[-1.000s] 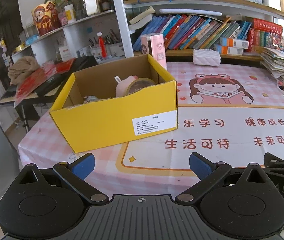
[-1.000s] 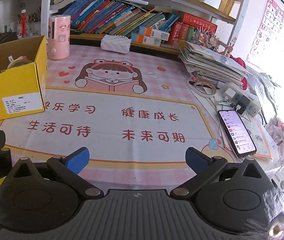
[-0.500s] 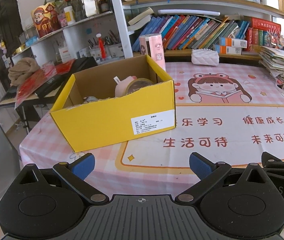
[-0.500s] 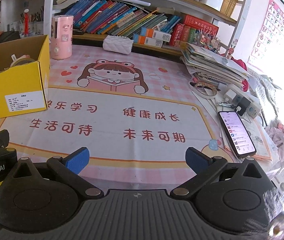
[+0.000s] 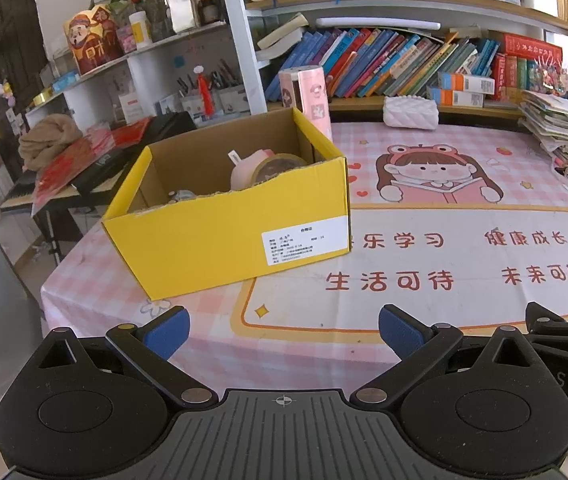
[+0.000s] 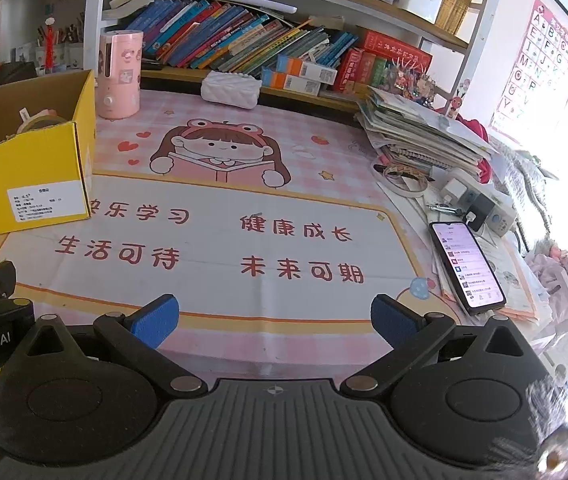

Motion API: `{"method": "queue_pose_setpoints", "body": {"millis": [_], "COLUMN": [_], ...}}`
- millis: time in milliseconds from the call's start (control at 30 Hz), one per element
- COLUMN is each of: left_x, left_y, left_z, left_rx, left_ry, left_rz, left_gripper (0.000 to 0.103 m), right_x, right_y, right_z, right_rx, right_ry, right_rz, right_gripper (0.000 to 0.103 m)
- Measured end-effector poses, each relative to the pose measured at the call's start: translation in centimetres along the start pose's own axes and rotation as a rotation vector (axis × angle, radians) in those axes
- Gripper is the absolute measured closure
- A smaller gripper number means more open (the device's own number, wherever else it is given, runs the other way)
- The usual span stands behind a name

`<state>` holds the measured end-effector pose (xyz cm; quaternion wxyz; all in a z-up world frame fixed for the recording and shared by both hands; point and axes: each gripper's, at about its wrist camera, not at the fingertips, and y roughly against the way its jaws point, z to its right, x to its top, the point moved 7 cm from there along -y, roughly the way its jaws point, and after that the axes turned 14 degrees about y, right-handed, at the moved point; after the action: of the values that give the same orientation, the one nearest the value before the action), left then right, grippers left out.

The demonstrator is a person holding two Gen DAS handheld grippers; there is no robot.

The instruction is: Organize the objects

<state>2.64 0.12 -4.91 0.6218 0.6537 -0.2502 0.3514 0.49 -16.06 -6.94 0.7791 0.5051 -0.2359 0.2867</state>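
A yellow cardboard box (image 5: 220, 236) stands on the left of the pink cartoon table mat (image 5: 444, 264). Inside it I see a pink object (image 5: 244, 170) and a roll of brown tape (image 5: 280, 166). The box also shows at the left in the right wrist view (image 6: 28, 184). My left gripper (image 5: 282, 330) is open and empty, held above the table's near edge in front of the box. My right gripper (image 6: 274, 318) is open and empty over the mat's near edge.
A pink cylinder (image 6: 119, 74) and a white quilted pouch (image 6: 230, 89) stand at the back by the bookshelf. A stack of papers (image 6: 420, 132), tape rings (image 6: 402, 174), a power strip (image 6: 480, 204) and a lit phone (image 6: 466, 266) lie on the right.
Both grippers have drawn back and risen slightly, so the scene has shifted a little. Both stay open and empty.
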Motion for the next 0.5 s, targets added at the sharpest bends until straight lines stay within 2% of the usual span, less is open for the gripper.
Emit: {"method": "queue_pose_setpoints", "body": {"millis": [500], "left_x": [-0.11], "left_y": [-0.33], "left_z": [-0.17], "left_rx": [0.000], "left_ry": [0.018], "left_rz": [-0.024], "left_gripper": [0.001], "right_x": [0.01], "right_y": [-0.08], "right_z": [-0.19], "right_rx": [-0.003], "right_ry": [0.001], "right_rz": [-0.008], "right_gripper": [0.000]}}
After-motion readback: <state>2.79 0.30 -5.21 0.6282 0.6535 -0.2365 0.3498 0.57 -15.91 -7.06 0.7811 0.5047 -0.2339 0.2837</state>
